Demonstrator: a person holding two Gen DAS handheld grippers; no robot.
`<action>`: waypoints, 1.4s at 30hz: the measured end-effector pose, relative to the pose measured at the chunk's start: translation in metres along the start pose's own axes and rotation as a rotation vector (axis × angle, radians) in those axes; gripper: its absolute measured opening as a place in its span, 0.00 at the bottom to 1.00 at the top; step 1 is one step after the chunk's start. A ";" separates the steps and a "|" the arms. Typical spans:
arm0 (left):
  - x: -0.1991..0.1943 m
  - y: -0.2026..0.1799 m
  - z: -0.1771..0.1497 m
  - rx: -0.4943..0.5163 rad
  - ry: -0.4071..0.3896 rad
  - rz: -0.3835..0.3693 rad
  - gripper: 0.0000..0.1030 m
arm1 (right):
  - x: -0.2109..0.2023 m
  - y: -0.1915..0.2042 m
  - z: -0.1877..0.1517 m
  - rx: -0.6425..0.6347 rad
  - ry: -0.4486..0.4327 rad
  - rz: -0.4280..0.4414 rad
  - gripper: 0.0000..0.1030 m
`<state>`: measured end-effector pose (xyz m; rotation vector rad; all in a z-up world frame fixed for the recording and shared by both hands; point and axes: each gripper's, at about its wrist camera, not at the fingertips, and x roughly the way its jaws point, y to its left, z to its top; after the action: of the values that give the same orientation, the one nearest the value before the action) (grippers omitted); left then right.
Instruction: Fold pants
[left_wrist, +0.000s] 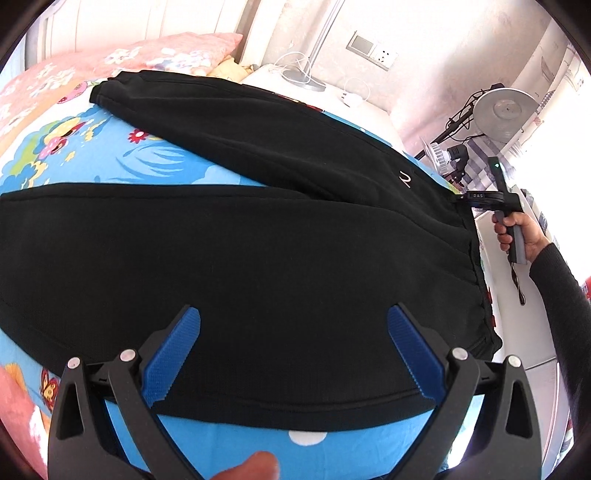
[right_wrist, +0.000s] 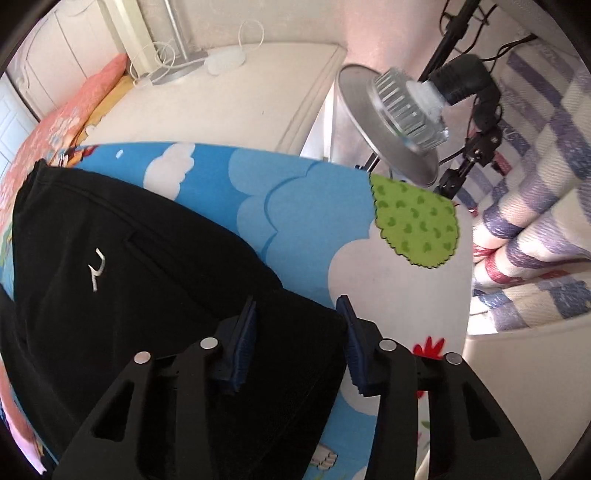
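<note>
A: Pants (left_wrist: 258, 251) lie spread on the sheet (left_wrist: 159, 166), under the left gripper (left_wrist: 293, 354)?
B: Yes; its jaws gape above the near leg.
A: Right gripper (right_wrist: 297, 332)?
B: Half-closed astride the waistband corner; grip unclear.

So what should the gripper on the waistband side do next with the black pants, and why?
Probably squeeze shut. The right gripper straddles the corner of the black pants at the waistband, but its pads do not look pressed on the cloth yet. The left gripper hangs wide open over the near leg. The pants lie spread flat on the cartoon sheet, so a fold needs a grip first.
</note>
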<state>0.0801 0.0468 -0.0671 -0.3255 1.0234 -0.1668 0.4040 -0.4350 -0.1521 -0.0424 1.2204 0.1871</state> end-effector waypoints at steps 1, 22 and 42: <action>0.002 -0.001 0.003 0.006 -0.002 -0.002 0.98 | -0.008 0.001 0.000 -0.008 -0.028 -0.007 0.38; 0.129 -0.006 0.133 -0.366 0.240 -0.626 0.83 | -0.167 0.185 -0.239 -0.203 -0.419 0.017 0.30; 0.157 -0.037 0.114 -0.315 0.305 -0.536 0.09 | -0.161 0.150 -0.306 0.294 -0.262 0.265 0.96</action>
<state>0.2587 -0.0118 -0.1266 -0.8817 1.2474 -0.5538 0.0416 -0.3478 -0.0969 0.3909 0.9786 0.2345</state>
